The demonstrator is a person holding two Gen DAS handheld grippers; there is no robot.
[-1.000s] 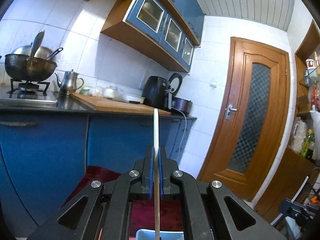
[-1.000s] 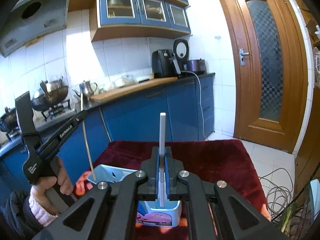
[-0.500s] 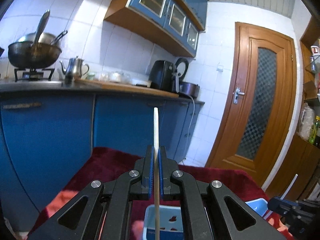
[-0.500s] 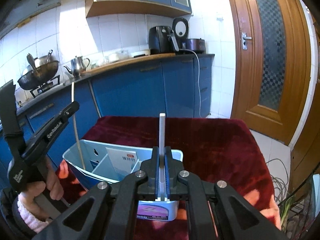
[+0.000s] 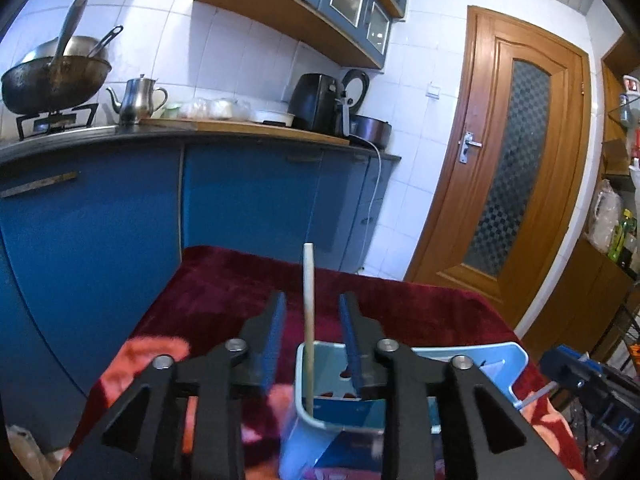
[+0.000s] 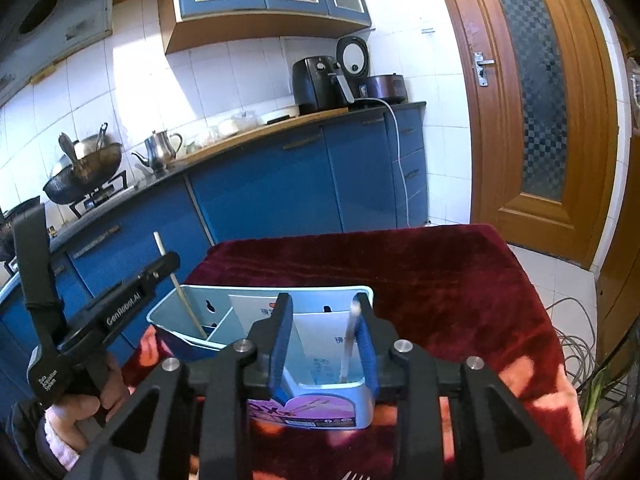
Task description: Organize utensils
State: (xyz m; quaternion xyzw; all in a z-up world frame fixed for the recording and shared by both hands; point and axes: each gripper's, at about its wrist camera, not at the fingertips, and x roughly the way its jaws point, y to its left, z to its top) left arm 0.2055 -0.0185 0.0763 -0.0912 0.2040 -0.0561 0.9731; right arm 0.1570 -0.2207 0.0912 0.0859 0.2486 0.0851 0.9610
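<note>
Both grippers, left gripper point(image 5: 312, 322) and right gripper point(image 6: 325, 330), are opening: the thin wooden chopstick point(image 5: 308, 320) and the white flat-handled utensil point(image 6: 349, 340) stand loose in the pale blue plastic utensil holder point(image 6: 192, 344), so either jaw could clip one and tip it out.

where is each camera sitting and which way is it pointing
Left wrist view: on the left gripper, looking forward and slightly down along its opening jaws at a wooden chopstick standing untouched between them in the blue holder; no body shows.
Right wrist view: on the right gripper, aimed the same way, jaws opening around a white utensil in the holder's other end; the left gripper and the hand holding it show at left.
Shared: holder, chopstick, red cloth, blue cabinets, door.
</note>
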